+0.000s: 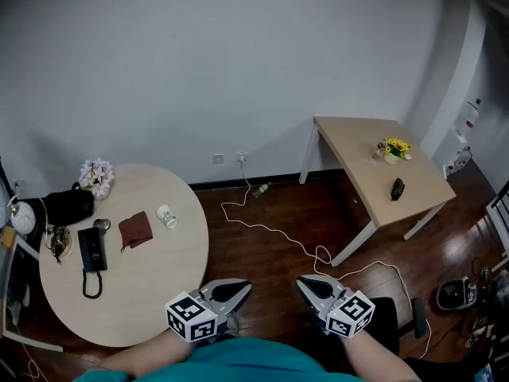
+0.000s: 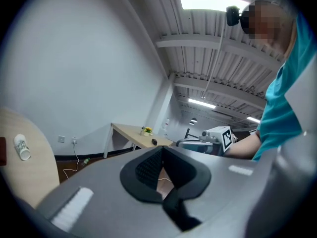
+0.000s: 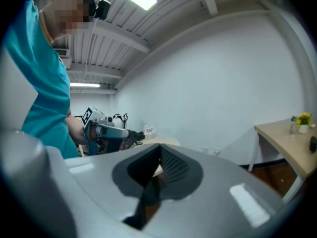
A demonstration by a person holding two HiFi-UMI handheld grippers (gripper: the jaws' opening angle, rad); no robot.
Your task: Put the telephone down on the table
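Two claws show low in the head view, the left claw (image 1: 241,286) and the right claw (image 1: 303,282). Each is pressed together with nothing between its jaws, as each claw's own view confirms. Both point away from the person over the wooden floor (image 1: 270,261).

Containers: a white cup (image 1: 166,216) lies on its side on the round worktop (image 1: 159,293); its contents cannot be made out. A black bag (image 1: 67,205) stands at that worktop's far left rim beside pink flowers (image 1: 96,177). A small pot (image 1: 391,158) holding yellow flowers (image 1: 394,145) stands on the rectangular worktop (image 1: 358,153) at the right.

Edges and room: the left claw is just beside the round worktop's near right rim. Open floor lies between the two worktops, crossed by a loose white cable (image 1: 270,231).

The telephone (image 1: 92,253) lies flat on the round worktop's left part, next to a brown cloth (image 1: 135,230). It is well apart from both claws and held by neither.
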